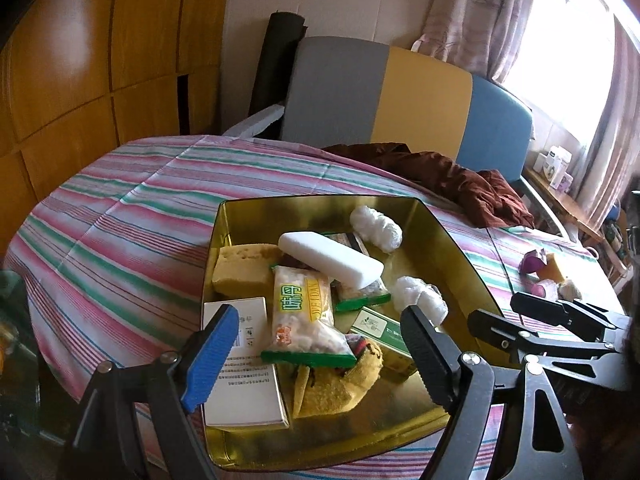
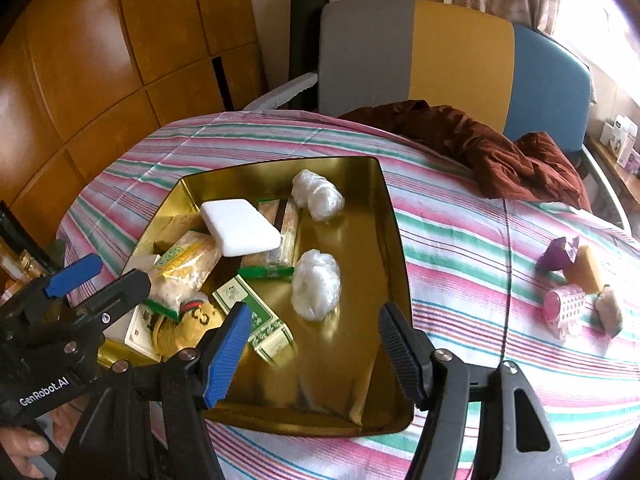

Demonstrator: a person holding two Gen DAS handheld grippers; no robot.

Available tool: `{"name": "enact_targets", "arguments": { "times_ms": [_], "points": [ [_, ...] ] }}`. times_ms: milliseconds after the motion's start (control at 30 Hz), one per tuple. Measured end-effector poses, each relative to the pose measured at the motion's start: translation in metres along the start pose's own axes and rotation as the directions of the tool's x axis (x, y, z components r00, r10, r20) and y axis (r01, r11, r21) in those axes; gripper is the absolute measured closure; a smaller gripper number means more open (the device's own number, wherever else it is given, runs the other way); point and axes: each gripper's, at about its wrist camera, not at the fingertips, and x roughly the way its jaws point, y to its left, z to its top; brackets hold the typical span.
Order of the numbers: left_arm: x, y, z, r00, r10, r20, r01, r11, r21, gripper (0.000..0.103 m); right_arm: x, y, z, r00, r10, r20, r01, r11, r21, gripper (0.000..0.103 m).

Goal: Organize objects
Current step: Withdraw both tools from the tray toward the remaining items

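Observation:
A gold tin tray on the striped cloth holds a white foam block, two white plastic-wrapped bundles, snack packets, a yellow sponge, a white box, a green box and a yellow sock. My left gripper is open and empty above the tray's near left part. My right gripper is open and empty above the tray's near right part; it also shows in the left wrist view.
On the cloth right of the tray lie a purple object, a yellow block, a pink roller and a grey lump. A brown garment lies at the far edge before a grey-yellow-blue chair back.

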Motion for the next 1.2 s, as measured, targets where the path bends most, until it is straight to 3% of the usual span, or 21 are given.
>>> {"name": "enact_targets", "arguments": {
  "times_ms": [633,1200],
  "points": [
    [-0.018,-0.036,-0.007,0.999,-0.020,0.037,0.016,0.992,0.123,0.019,-0.020,-0.033,-0.021,0.998,-0.065,0.013,0.064,0.996,0.060,0.036],
    [-0.017,-0.091,-0.011,0.996,-0.086,0.019,0.077,0.956,0.284,0.019,-0.032,-0.115,-0.027,0.980,-0.197,-0.027,0.199,0.969,0.145,0.036]
  ]
}}
